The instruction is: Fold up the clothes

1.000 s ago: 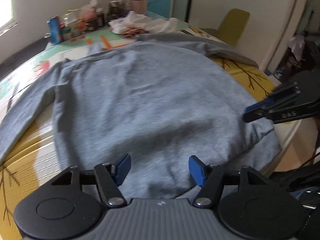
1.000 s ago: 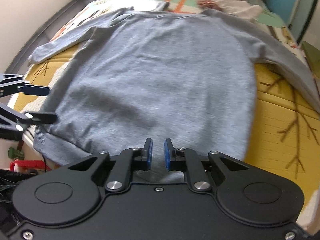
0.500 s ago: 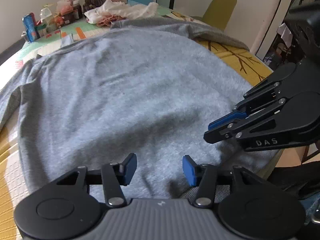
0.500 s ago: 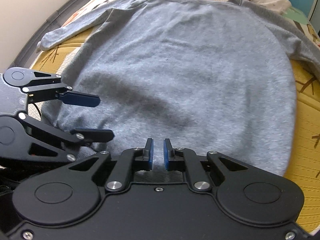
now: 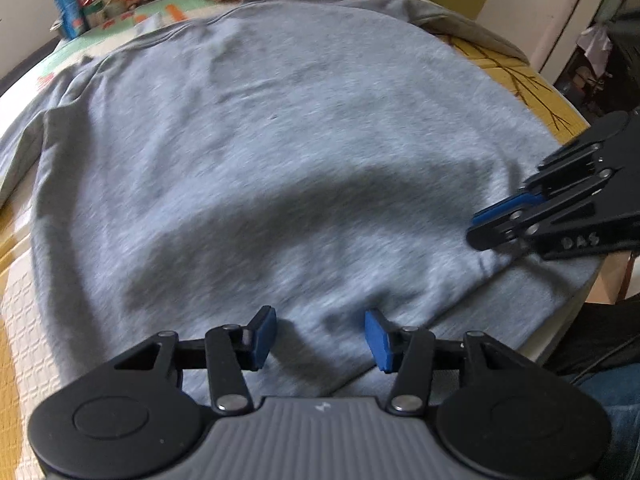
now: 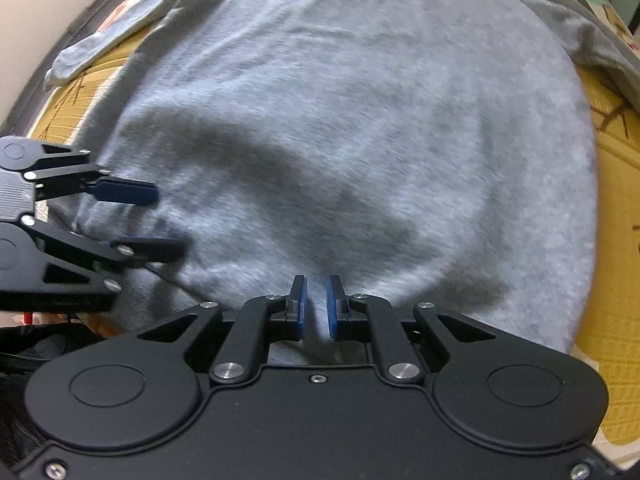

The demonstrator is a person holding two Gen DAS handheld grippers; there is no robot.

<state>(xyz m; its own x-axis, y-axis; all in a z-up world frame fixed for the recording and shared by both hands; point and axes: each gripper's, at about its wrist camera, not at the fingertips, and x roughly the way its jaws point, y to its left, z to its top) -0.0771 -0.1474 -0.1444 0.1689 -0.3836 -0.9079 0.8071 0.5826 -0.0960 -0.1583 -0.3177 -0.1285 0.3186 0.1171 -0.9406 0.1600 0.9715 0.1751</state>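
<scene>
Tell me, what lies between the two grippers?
Only grey sweatshirt hem: the left gripper and right gripper have bare fabric between them, in the left wrist view.

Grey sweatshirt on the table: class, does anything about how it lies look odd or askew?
Mostly flat, but the grey sweatshirt is rucked into creases at its near hem, which overhangs the table edge.

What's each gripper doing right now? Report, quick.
Left gripper: open, over the grey sweatshirt hem.
Right gripper: nearly closed, narrow gap, holding nothing visible.
</scene>
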